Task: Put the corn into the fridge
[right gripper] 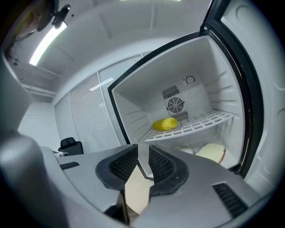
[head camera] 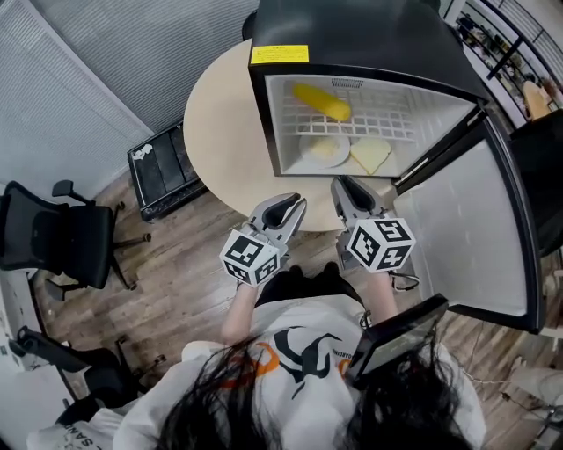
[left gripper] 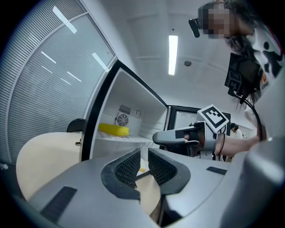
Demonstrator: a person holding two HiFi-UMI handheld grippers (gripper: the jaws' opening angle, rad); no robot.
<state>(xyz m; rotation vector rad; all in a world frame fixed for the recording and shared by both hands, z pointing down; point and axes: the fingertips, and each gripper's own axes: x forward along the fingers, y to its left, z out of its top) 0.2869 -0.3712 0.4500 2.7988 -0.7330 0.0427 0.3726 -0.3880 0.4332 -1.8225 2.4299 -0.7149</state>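
The yellow corn (head camera: pixel 322 102) lies on the white wire upper shelf of the open black mini fridge (head camera: pixel 352 26); it also shows in the left gripper view as the corn (left gripper: pixel 113 129) and in the right gripper view as the corn (right gripper: pixel 164 124). Both grippers hover in front of the fridge opening, apart from the corn. My left gripper (head camera: pixel 290 204) (left gripper: pixel 144 151) has a narrow gap between its jaws and nothing in it. My right gripper (head camera: pixel 345 185) (right gripper: pixel 143 149) also stands with a narrow gap and holds nothing.
The fridge stands on a round beige table (head camera: pixel 220 132); its door (head camera: pixel 475 237) swings open to the right. On the fridge floor are a white plate (head camera: pixel 324 149) and a slice of bread (head camera: pixel 371 155). A black office chair (head camera: pixel 53 237) and a black crate (head camera: pixel 163 171) stand at the left.
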